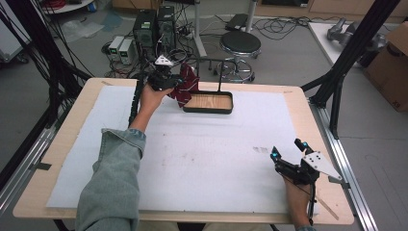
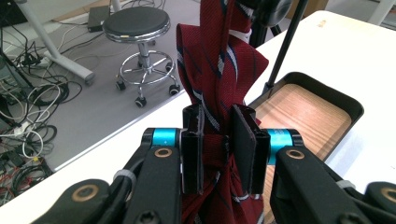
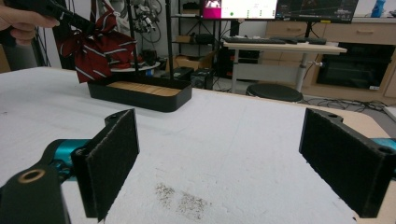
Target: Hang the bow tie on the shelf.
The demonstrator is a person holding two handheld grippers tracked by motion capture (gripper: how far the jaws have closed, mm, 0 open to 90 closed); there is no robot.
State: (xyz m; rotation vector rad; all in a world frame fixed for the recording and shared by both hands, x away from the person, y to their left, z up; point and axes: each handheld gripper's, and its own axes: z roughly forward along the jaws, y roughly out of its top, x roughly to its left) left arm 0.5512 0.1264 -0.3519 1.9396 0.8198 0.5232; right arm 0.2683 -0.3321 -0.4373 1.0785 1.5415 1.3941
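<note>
Red striped tie [image 2: 219, 70]: clenched in left gripper [image 1: 166, 83], upper centre, beside tray [image 1: 210, 109]; right gripper [image 1: 285, 157] released, lower right. Step: hanging; next move likely needed draping onto stand [image 1: 219, 72]

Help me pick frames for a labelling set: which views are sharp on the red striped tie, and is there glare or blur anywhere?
Left gripper view: tie sharp, pinched in the left gripper, floor behind softer. High view: even light, tie small. Right gripper view: the right gripper looms slightly soft, tray and tie clear, screens behind bright.
</note>
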